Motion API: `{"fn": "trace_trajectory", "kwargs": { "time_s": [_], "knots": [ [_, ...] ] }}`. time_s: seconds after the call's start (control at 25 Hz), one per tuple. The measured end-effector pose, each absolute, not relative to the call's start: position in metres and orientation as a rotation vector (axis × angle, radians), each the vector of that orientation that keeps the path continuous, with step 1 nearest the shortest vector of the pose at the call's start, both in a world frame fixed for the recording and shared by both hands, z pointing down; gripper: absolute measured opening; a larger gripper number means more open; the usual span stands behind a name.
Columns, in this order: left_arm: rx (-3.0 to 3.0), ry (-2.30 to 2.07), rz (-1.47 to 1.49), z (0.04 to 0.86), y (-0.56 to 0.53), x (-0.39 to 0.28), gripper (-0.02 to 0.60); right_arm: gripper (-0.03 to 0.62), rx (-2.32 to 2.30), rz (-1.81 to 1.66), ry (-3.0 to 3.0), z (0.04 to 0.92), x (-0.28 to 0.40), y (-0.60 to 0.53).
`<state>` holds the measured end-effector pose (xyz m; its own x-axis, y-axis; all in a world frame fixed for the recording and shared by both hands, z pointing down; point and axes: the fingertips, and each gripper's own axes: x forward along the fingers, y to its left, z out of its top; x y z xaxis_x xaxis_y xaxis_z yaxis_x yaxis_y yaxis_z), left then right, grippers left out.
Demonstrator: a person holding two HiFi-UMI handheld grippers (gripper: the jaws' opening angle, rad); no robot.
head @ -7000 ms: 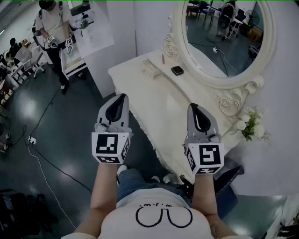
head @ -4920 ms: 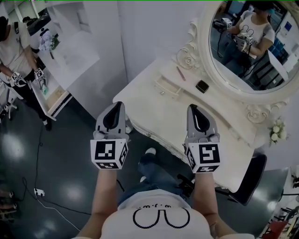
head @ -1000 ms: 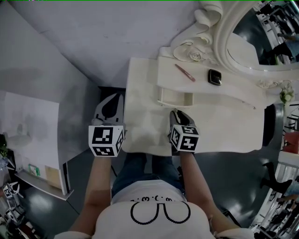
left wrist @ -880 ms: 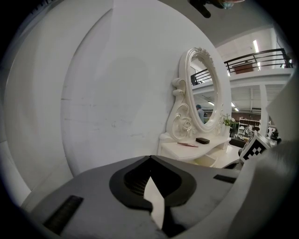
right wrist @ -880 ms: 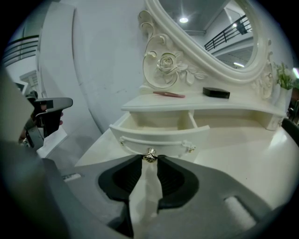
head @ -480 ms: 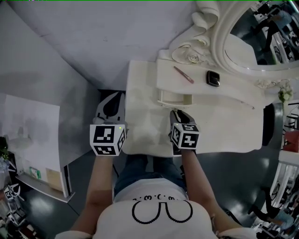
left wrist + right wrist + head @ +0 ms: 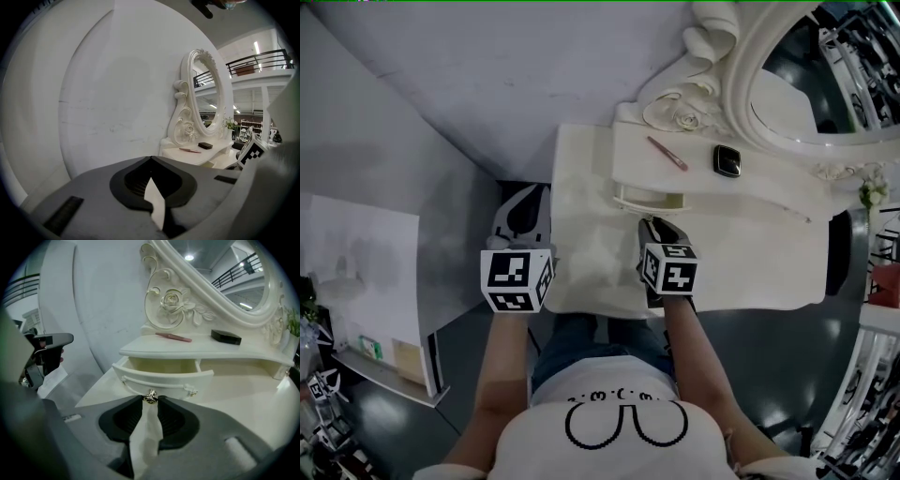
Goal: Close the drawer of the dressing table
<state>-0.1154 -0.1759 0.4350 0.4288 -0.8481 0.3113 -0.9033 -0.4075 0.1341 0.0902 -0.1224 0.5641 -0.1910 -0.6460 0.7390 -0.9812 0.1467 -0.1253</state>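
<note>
Two hand-held grippers show in the head view. The right hand-held gripper is near the middle of the frame. It pinches the little shiny knob on the front of the drawer. The drawer is open. It sticks out from under a low shelf, just above that gripper in the frame. The left hand-held gripper is at the left, just past the left edge of the white surface. Its jaws are pressed together with nothing in them. On the shelf lie a pink stick and a small black box, a little apart. A big round mirror fills the upper right.
</note>
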Motion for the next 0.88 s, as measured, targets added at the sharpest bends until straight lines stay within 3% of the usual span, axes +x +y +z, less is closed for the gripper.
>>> {"fn": "trace_trajectory", "kwargs": {
  "time_s": [0.88],
  "knots": [
    [2.350,-1.595,0.269,0.431,-0.185,-0.118,-0.002,0.103,1.492,0.786,-1.935,0.565,0.094,-0.162]
  ]
}}
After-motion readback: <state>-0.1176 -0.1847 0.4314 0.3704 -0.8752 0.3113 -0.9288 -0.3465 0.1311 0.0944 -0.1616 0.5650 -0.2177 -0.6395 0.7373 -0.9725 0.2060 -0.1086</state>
